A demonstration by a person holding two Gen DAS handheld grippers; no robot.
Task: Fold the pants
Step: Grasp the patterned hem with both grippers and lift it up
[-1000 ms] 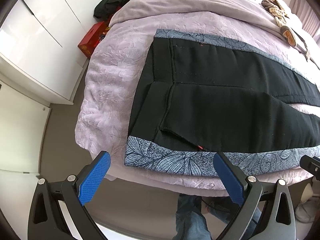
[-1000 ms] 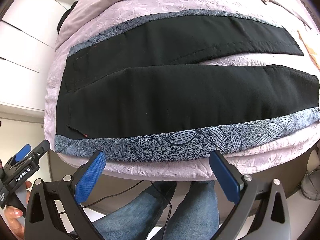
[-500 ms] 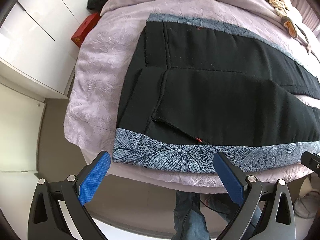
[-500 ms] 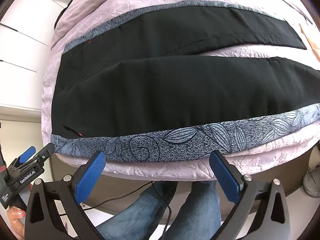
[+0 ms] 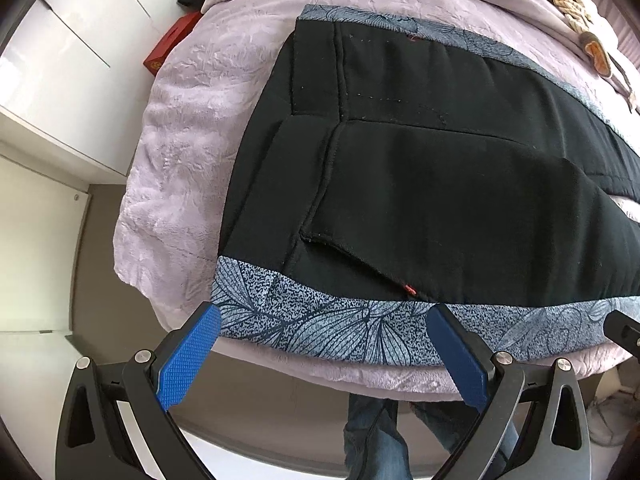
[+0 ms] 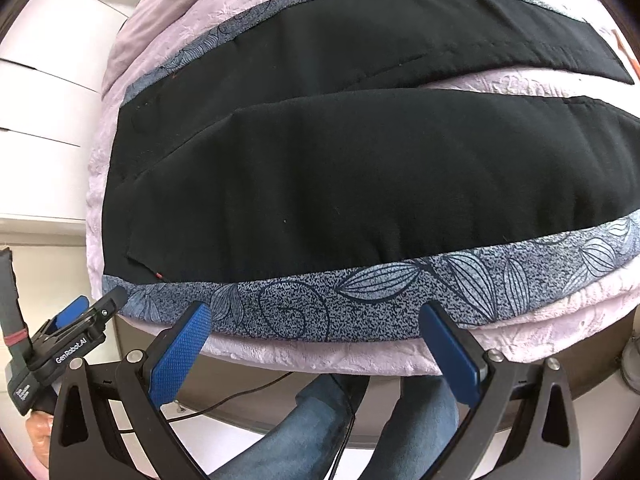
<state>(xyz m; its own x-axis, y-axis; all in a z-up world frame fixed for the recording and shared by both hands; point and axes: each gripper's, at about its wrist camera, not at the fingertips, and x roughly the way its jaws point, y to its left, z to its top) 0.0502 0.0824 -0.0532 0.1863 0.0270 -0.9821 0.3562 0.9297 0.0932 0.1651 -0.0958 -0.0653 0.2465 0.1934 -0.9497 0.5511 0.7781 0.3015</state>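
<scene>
Black pants [image 5: 420, 184] with blue-grey leaf-print side stripes [image 5: 320, 328] lie flat on a lilac bed, waistband to the left, both legs spread out to the right [image 6: 360, 184]. My left gripper [image 5: 324, 336] is open and empty, its blue pads just over the near printed stripe by the waistband corner. My right gripper [image 6: 316, 332] is open and empty, over the near stripe [image 6: 400, 292] further along the leg. The left gripper also shows in the right wrist view [image 6: 76, 324].
The lilac bedspread [image 5: 180, 152] hangs over the near bed edge. White cupboards [image 5: 60, 52] stand left of the bed. A red box [image 5: 168, 46] and dark clothing lie by the far left corner. The person's jeans-clad legs [image 6: 320, 428] stand below the bed edge.
Both grippers have moved closer to the near edge of the pants. Both stay open.
</scene>
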